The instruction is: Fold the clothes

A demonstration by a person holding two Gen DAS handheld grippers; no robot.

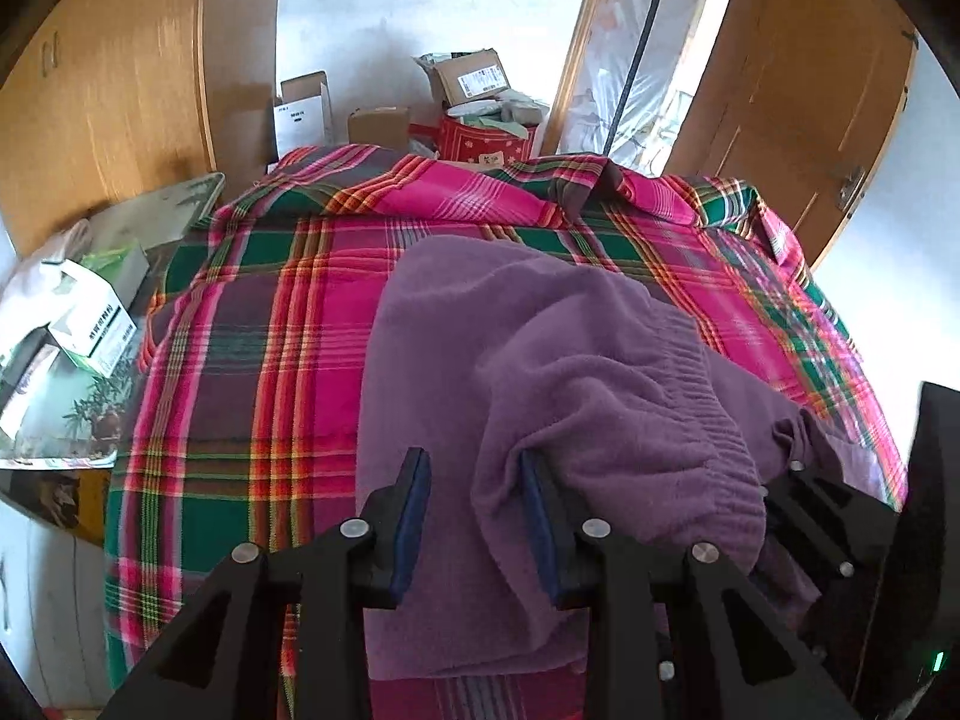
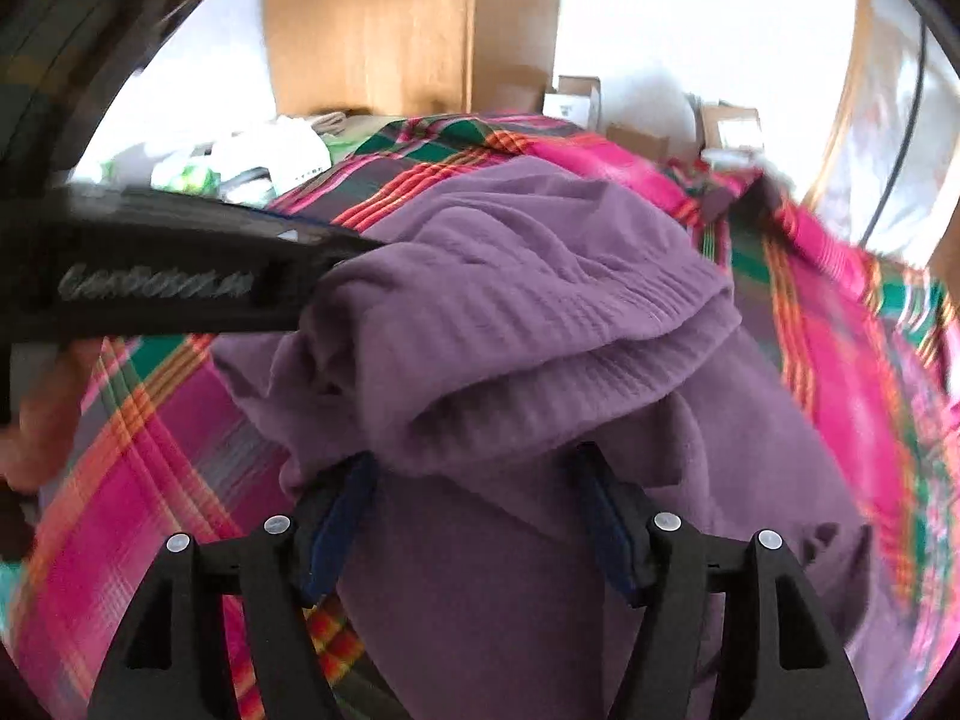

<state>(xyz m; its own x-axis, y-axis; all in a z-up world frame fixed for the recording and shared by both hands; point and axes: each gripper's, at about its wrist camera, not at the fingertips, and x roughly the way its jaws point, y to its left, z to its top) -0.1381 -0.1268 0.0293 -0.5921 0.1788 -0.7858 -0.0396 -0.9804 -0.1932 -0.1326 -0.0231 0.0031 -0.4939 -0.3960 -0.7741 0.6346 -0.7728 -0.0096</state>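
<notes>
A purple fleece garment [image 1: 570, 360] lies on the table's plaid cloth [image 1: 252, 330], with its ribbed waistband doubled back into a thick fold. My left gripper [image 1: 474, 468] is open at the fold's near left corner, and the fleece edge drapes over its right finger. The right gripper [image 1: 804, 498] shows as black parts at the fold's right end. In the right wrist view the garment [image 2: 510, 276] fills the centre. My right gripper [image 2: 474, 468] stands wide open, its tips tucked under the ribbed fold. The left gripper [image 2: 198, 282] touches the fold from the left.
A side table with a tissue box [image 1: 90, 324] and clutter stands left of the plaid cloth [image 2: 150, 450]. Cardboard boxes [image 1: 474, 78] and a red tin [image 1: 486, 141] sit behind the table's far edge. A wooden wardrobe [image 1: 120, 90] and a door [image 1: 798, 90] flank them. A hand [image 2: 42, 420] is at the left.
</notes>
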